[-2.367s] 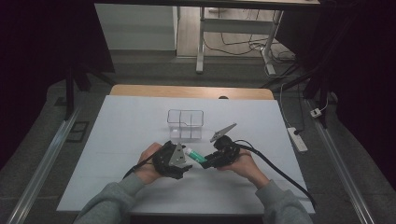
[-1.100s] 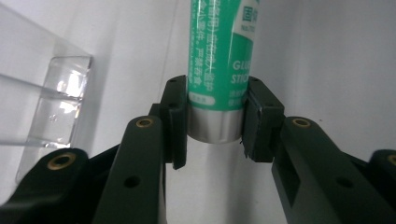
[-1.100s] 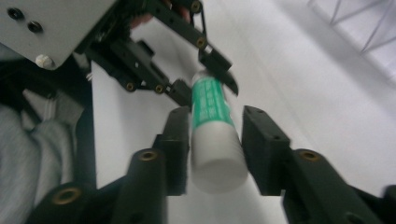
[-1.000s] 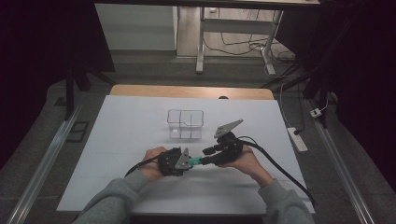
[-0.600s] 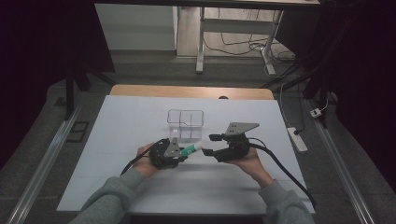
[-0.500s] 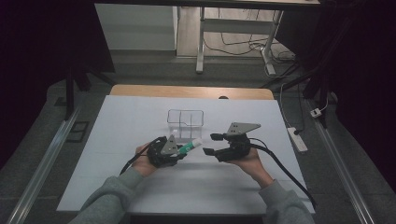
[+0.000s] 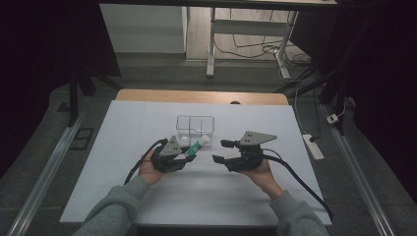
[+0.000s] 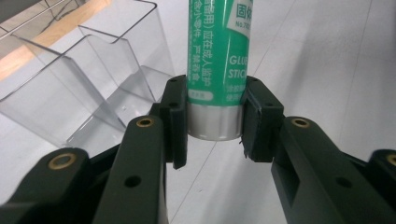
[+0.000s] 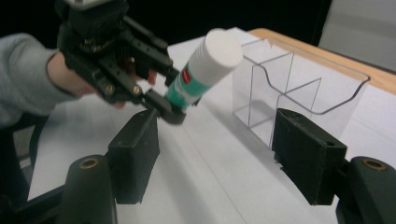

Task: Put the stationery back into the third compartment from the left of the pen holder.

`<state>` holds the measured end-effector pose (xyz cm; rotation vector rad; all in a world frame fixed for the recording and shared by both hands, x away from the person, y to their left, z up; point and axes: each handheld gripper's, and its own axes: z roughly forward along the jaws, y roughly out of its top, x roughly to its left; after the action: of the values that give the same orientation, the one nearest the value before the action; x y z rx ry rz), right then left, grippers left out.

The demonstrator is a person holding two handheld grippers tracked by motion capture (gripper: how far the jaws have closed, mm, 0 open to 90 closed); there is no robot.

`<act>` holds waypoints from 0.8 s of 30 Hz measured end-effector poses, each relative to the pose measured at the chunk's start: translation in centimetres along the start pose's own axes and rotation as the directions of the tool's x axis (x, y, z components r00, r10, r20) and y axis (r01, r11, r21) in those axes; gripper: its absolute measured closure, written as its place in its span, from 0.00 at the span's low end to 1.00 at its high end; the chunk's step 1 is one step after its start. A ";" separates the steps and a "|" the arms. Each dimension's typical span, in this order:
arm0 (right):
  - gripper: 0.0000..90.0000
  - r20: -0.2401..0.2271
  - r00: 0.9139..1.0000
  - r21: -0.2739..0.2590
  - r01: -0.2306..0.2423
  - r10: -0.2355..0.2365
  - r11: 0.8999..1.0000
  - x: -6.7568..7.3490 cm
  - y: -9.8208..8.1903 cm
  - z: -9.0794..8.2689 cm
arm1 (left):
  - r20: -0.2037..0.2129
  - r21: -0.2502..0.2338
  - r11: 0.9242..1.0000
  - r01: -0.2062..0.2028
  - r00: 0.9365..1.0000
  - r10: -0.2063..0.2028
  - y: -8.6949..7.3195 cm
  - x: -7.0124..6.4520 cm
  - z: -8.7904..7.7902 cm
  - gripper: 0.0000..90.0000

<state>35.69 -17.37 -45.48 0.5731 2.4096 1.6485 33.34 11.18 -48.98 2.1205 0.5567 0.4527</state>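
— What have you got, biggest thing first?

— The white worktop [image 7: 147, 196], then the clear divided organiser [image 7: 195, 129] standing on it, then my two tongs. My left tongs [image 8: 215, 119] are clamped on the silver base end of the green glue stick [image 7: 199, 146], which hangs tilted above the worktop, white cap toward the organiser. My right tongs [image 9: 215, 154] have just been opening; they stand apart with nothing between them.

— How would you finish it?

— I'd judge the stick goes into a compartment. I'd bring it more upright, centre it over one cell clear of the dividers, lower it, then let go. The right tongs should keep back.

— Anything unclear?

— The transparent walls blur together, so I can't tell which cell lies under the cap. The left gripper view cuts off the stick's upper part.
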 end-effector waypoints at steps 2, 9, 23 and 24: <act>0.35 0.013 1.000 -0.011 -0.013 0.013 1.000 0.1 -0.1 0.3 | 0.007 -0.004 1.000 -0.003 1.000 0.003 0.1 -0.2 0.2 0.72; 0.36 0.015 0.999 -0.056 -0.043 0.044 0.998 0.5 -0.5 1.1 | 0.026 -0.005 0.999 -0.033 0.999 0.033 0.5 -1.1 0.7 0.72; 0.64 0.006 0.998 -0.096 -0.064 0.065 0.993 0.8 -0.6 1.7 | 0.018 0.052 0.994 -0.094 0.995 0.094 0.6 -2.3 2.1 0.72; 0.65 -0.002 0.998 -0.097 -0.068 0.068 0.993 0.8 -0.6 1.7 | 0.017 0.059 0.993 -0.100 0.995 0.099 0.5 -2.3 2.2 0.72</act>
<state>35.46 -15.77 -46.66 0.6460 2.3186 1.7801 32.66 8.21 -50.00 2.2143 0.4631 0.4820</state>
